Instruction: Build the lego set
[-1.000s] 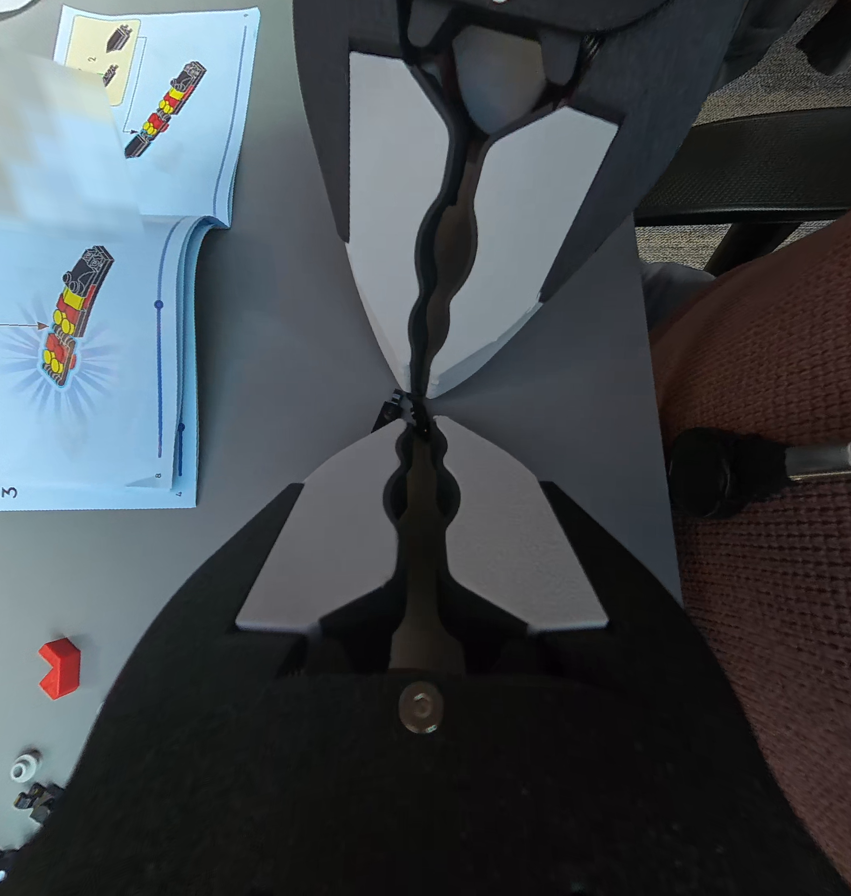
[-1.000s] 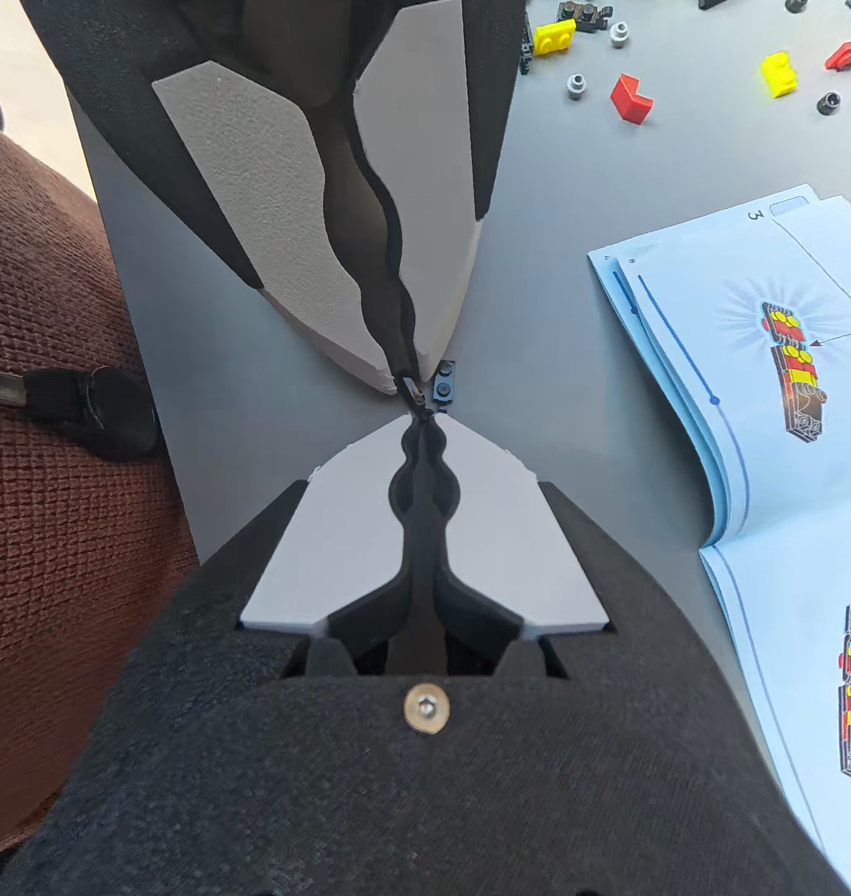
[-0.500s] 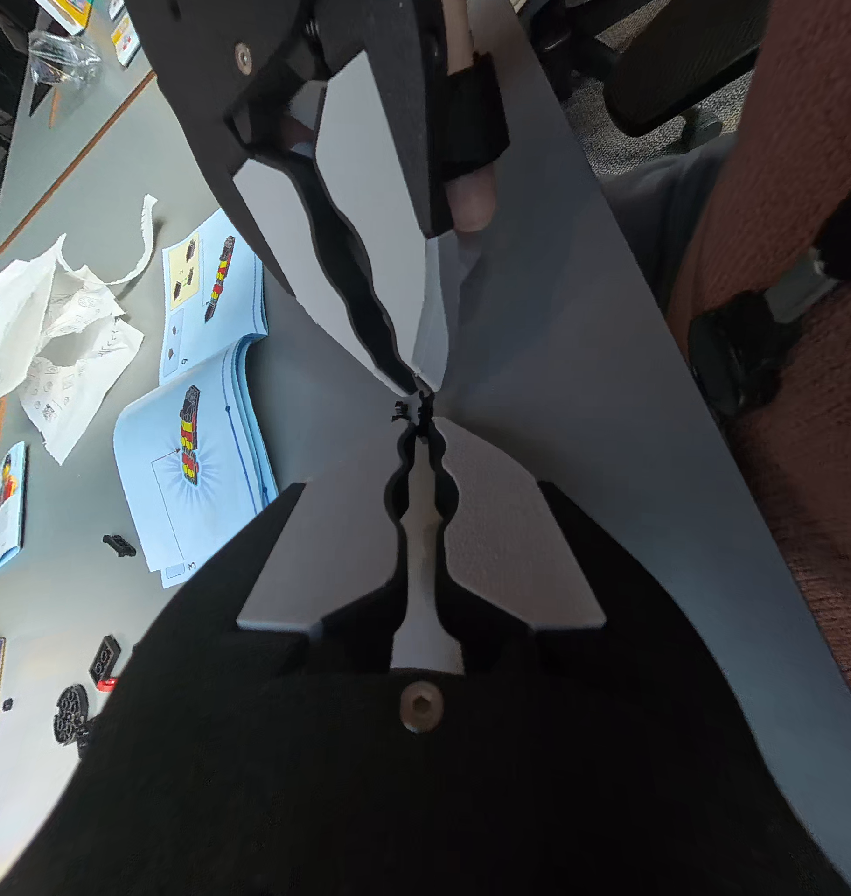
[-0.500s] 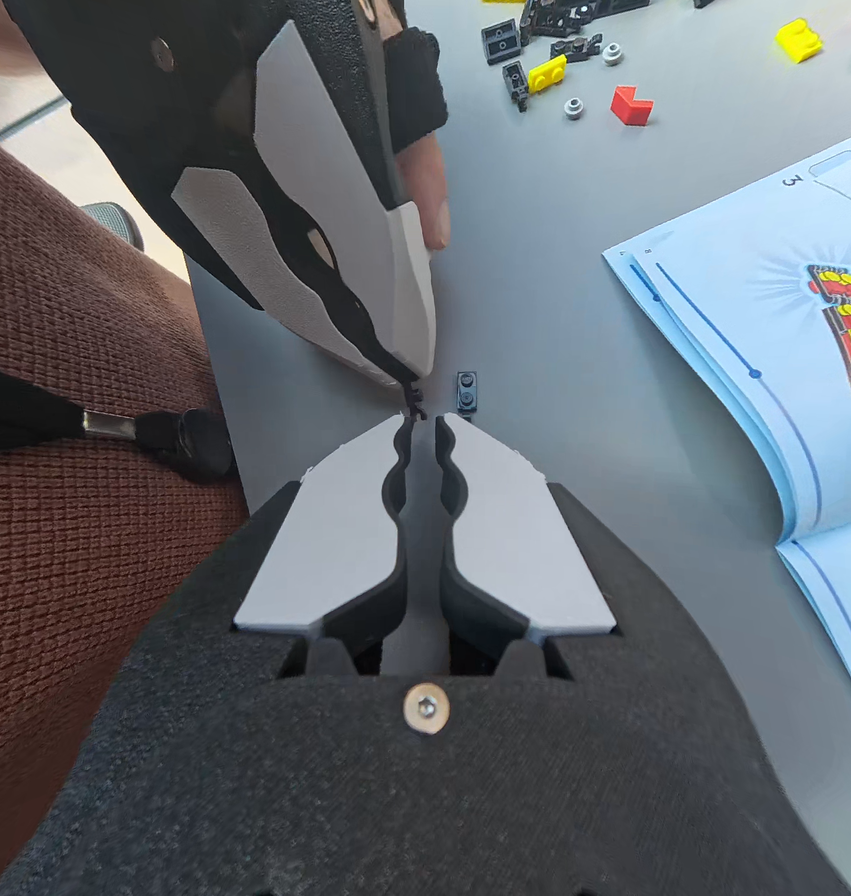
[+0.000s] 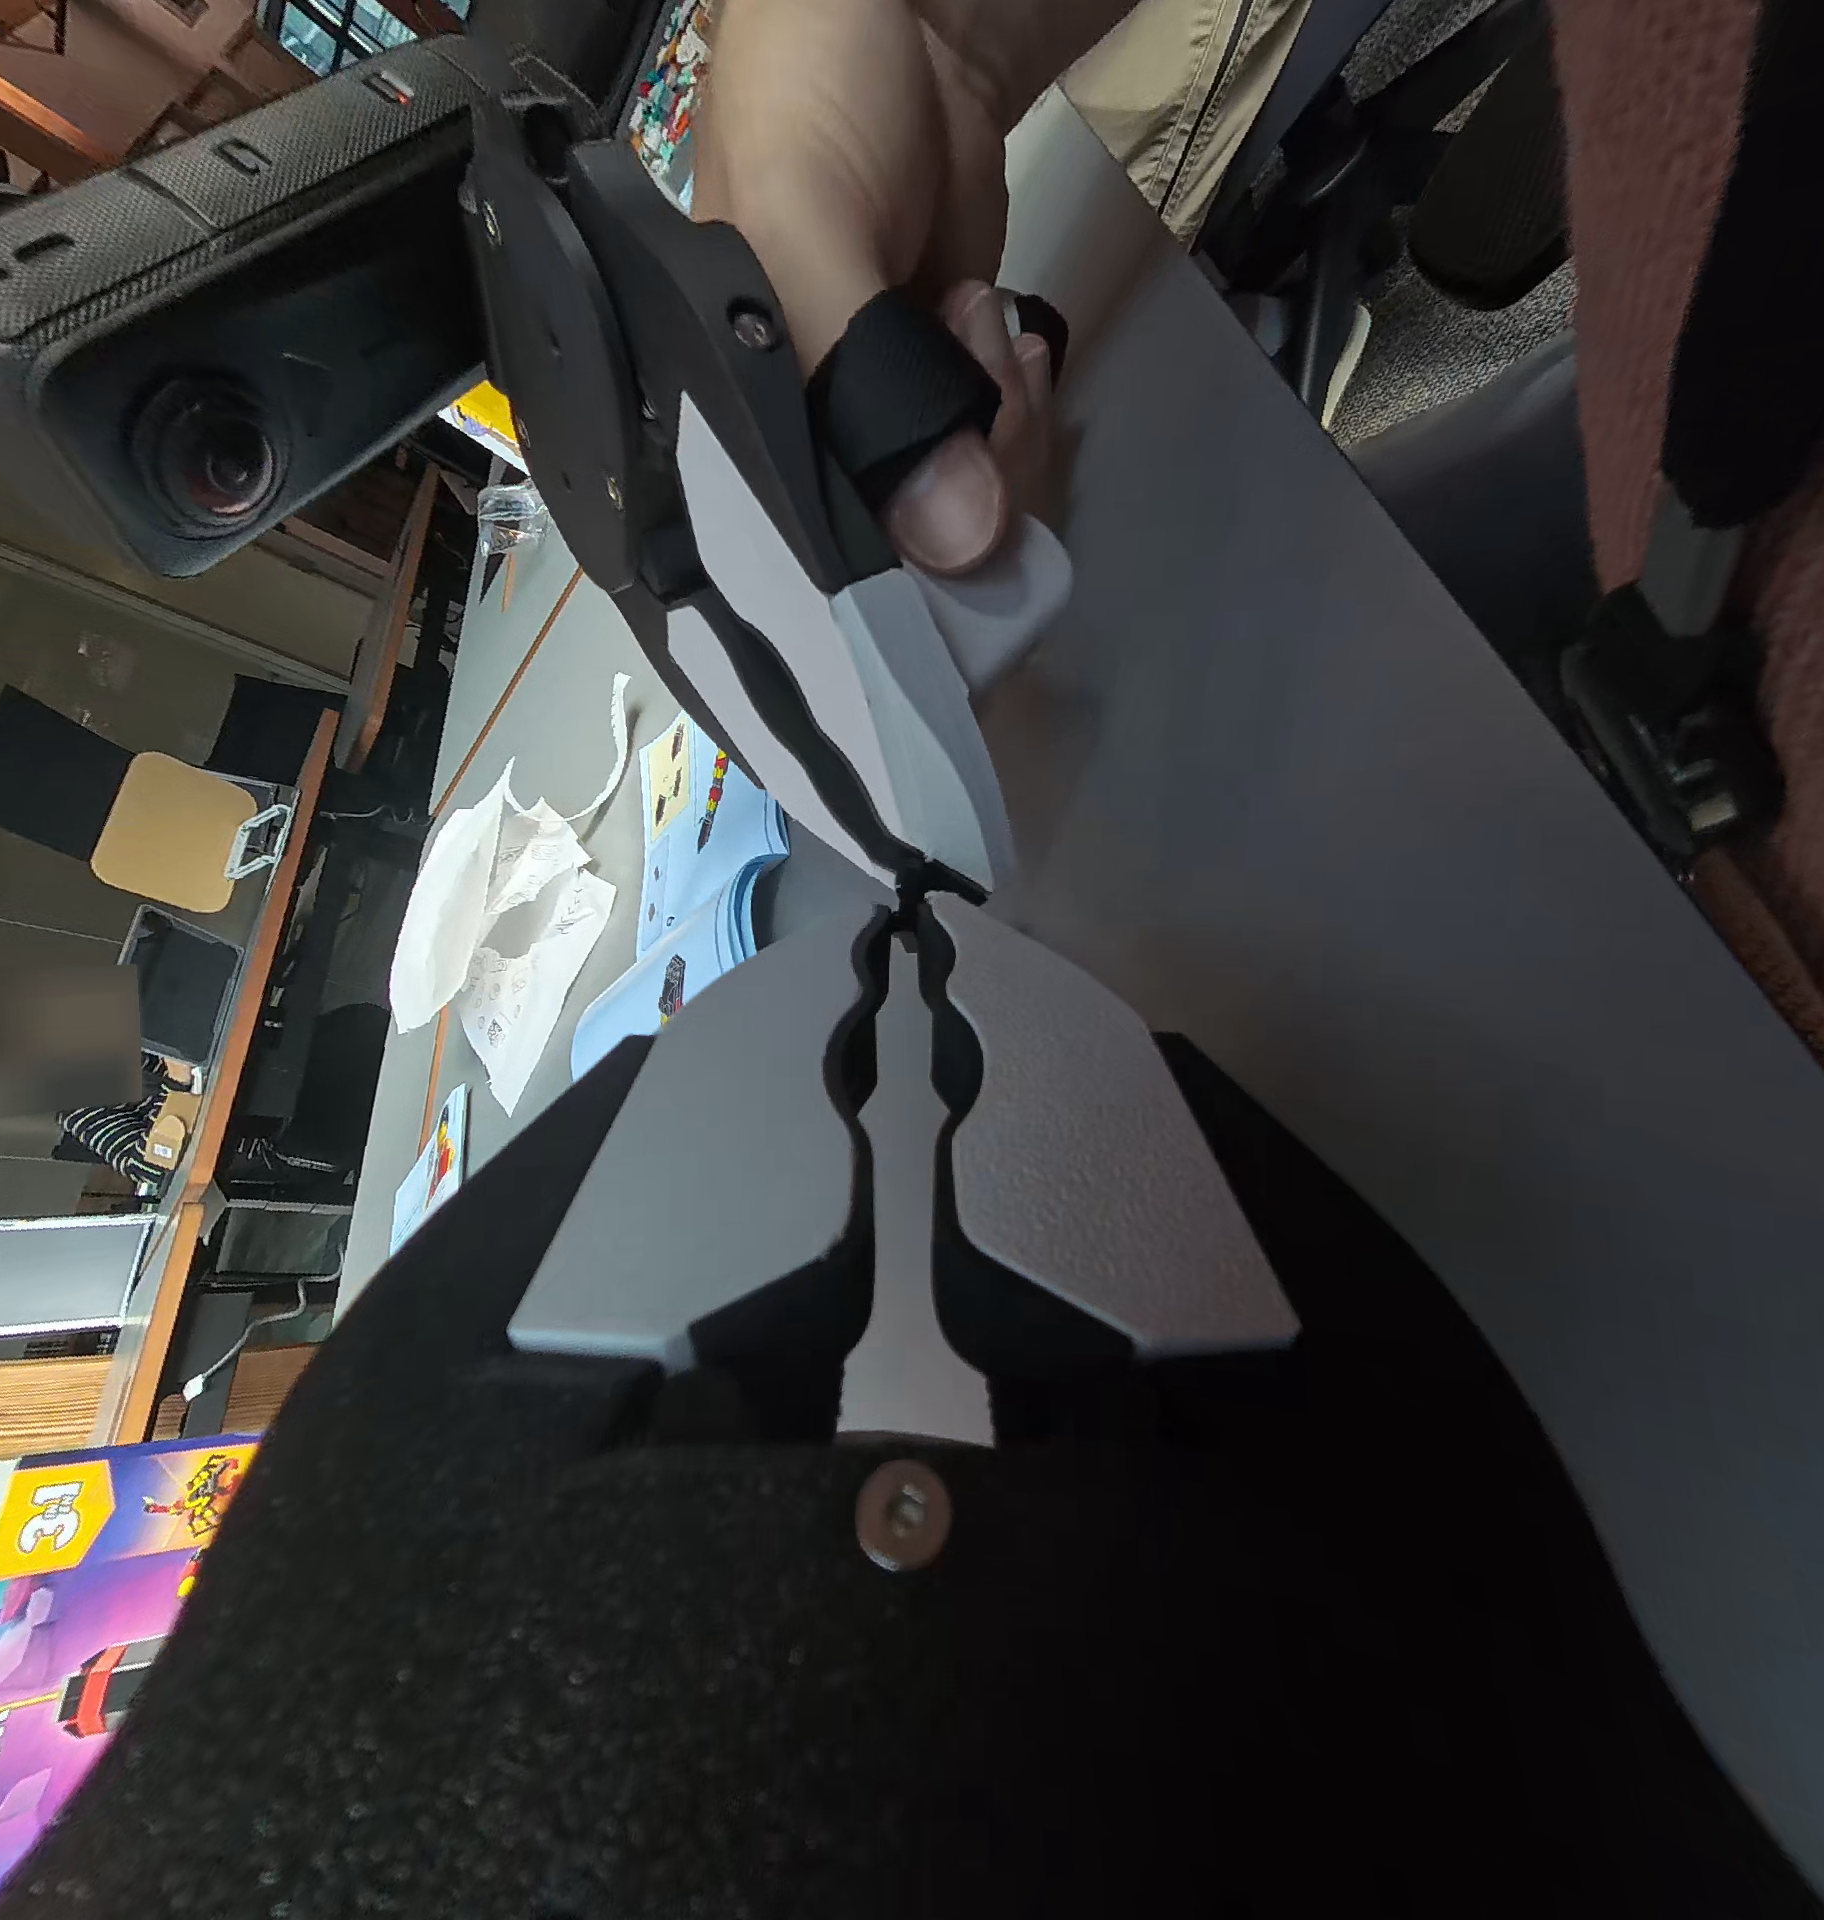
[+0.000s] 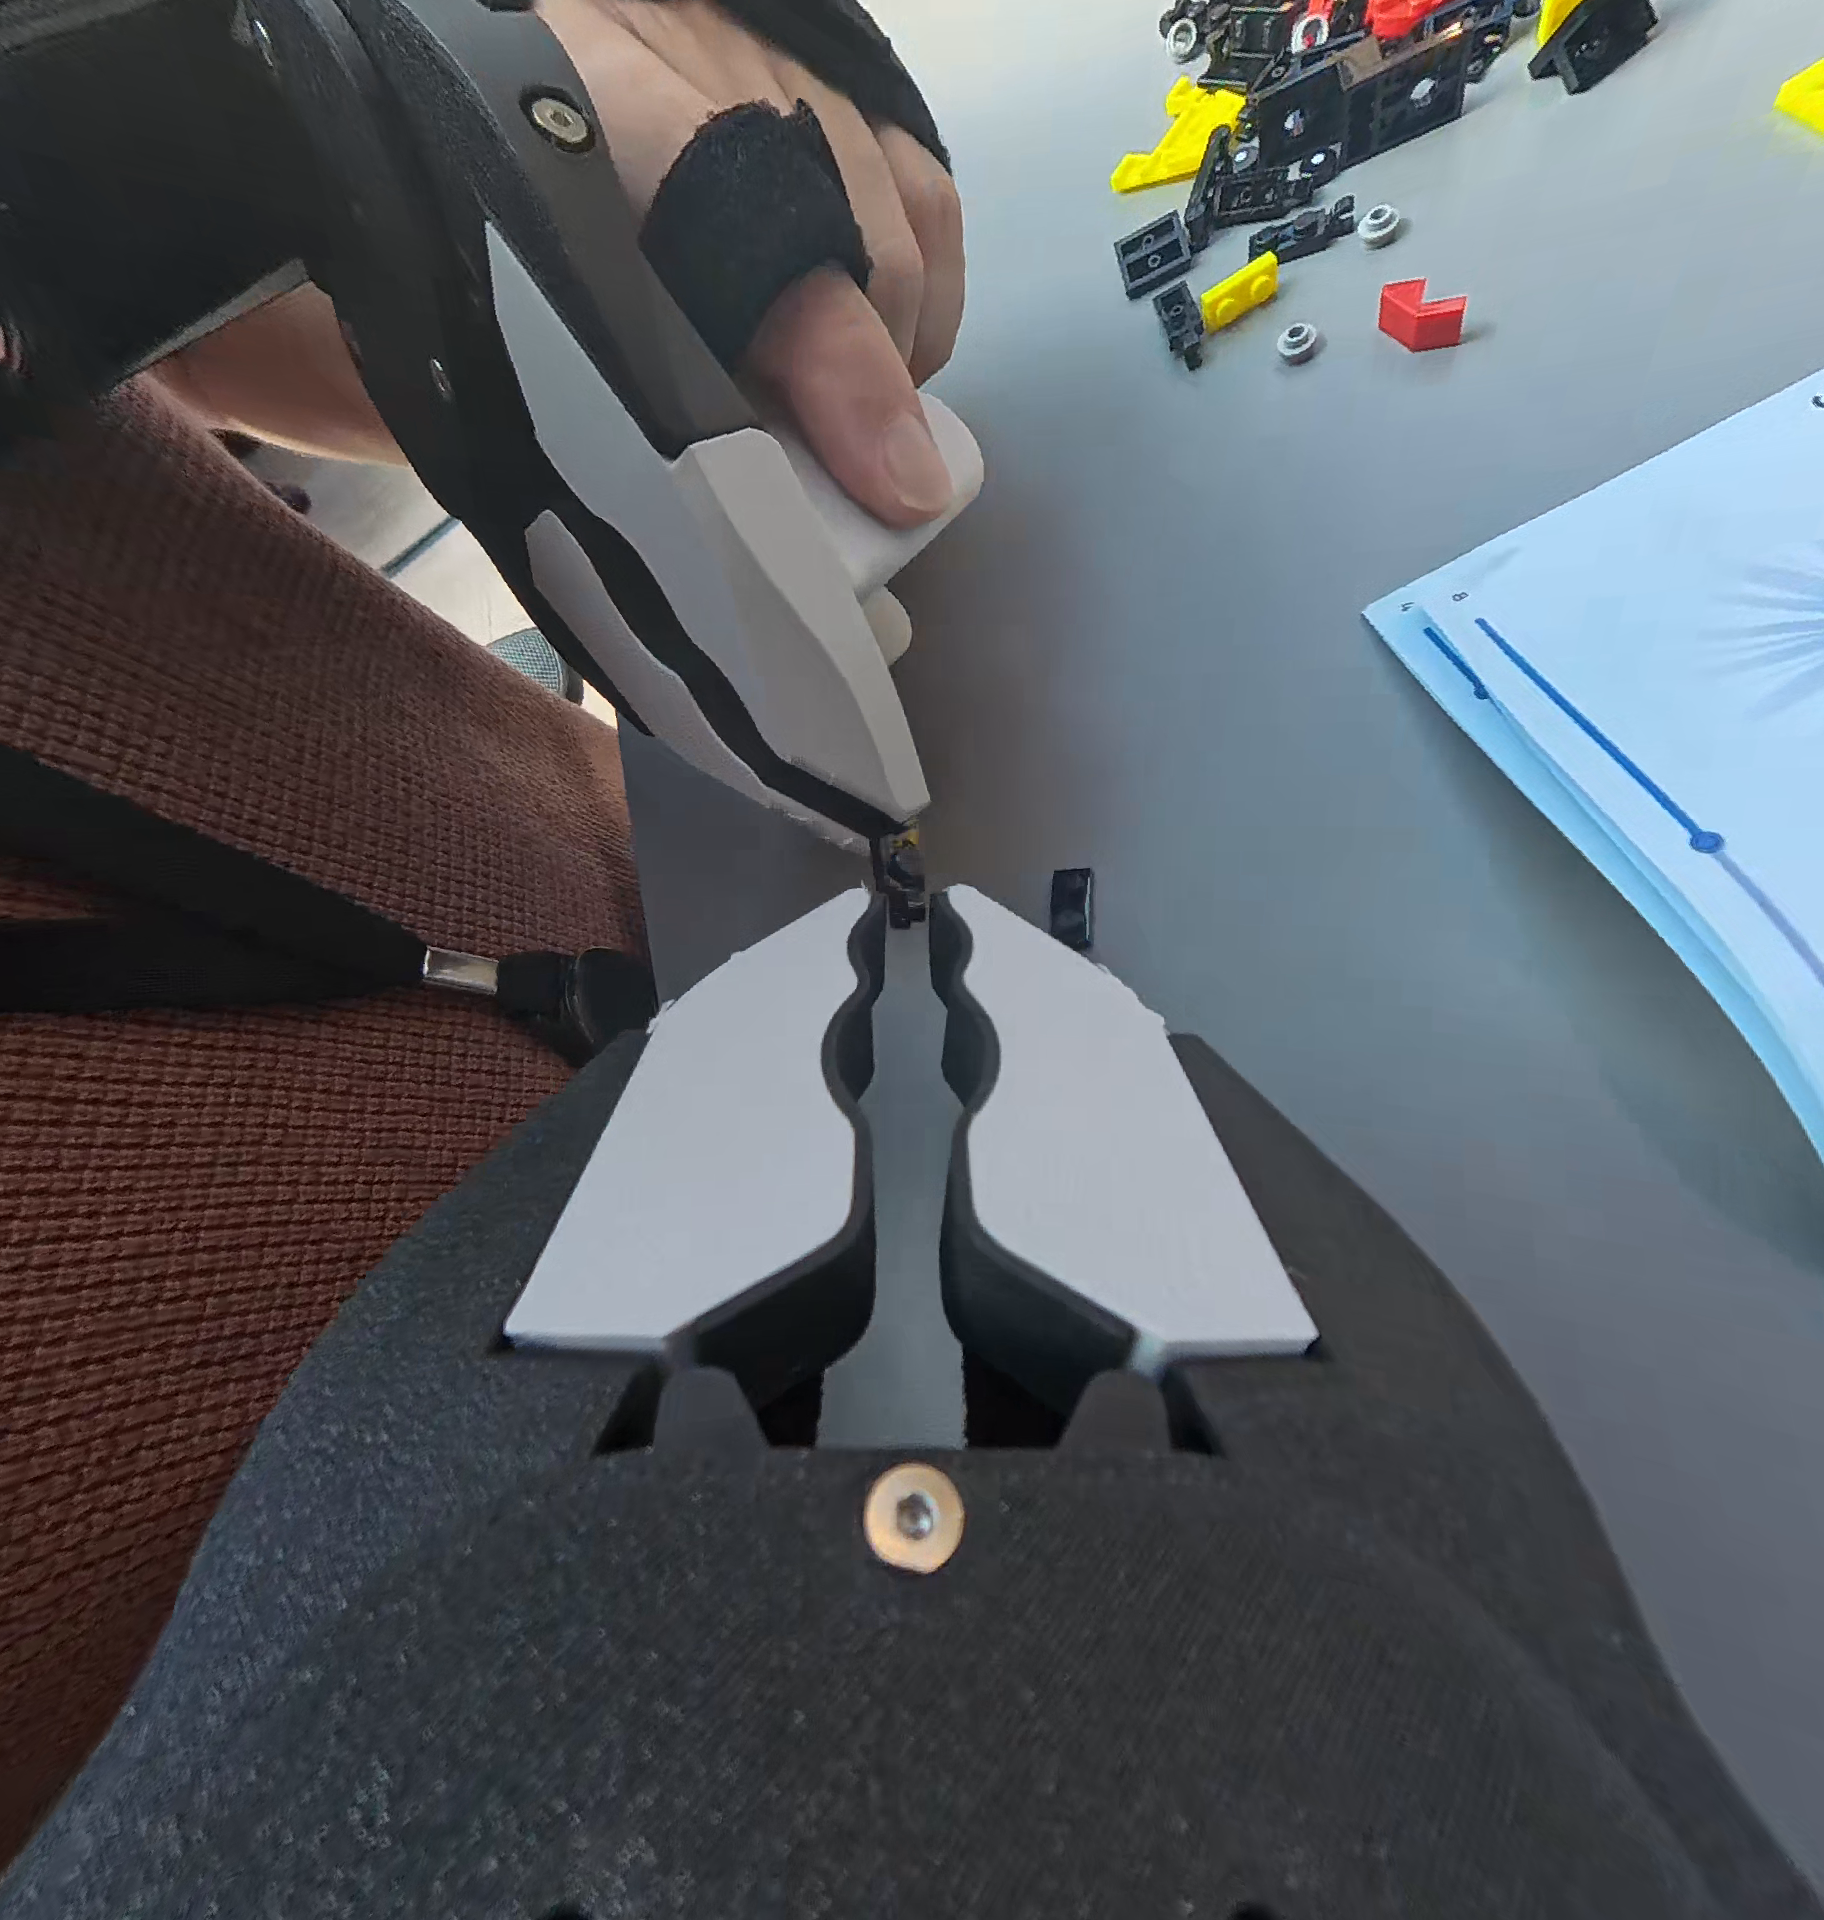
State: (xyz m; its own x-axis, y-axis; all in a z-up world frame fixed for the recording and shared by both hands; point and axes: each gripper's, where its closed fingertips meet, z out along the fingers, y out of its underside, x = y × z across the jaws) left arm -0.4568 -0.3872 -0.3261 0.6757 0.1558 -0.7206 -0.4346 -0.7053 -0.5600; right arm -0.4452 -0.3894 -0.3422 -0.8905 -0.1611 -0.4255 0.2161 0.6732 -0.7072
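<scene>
My two grippers meet tip to tip above the near edge of the grey table. A tiny black Lego piece with a speck of yellow bridges them. My left gripper pinches one end of the black piece between narrowly parted fingertips. In the right wrist view the left gripper comes down from the upper left. My right gripper closes on the other end of the piece. In the left wrist view the right gripper comes in from above. Most of the piece is hidden by the fingertips.
A loose black plate lies just right of the tips. The open blue instruction booklet lies to the right, and a pile of black, yellow and red bricks at the back. A person's brown sweater borders the table edge. The Lego box and crumpled white paper lie farther off.
Both grippers have lifted and tilted, so the left view now shows the room. The right jaws, parted and clear of the piece half a second ago, now sit around its end.
</scene>
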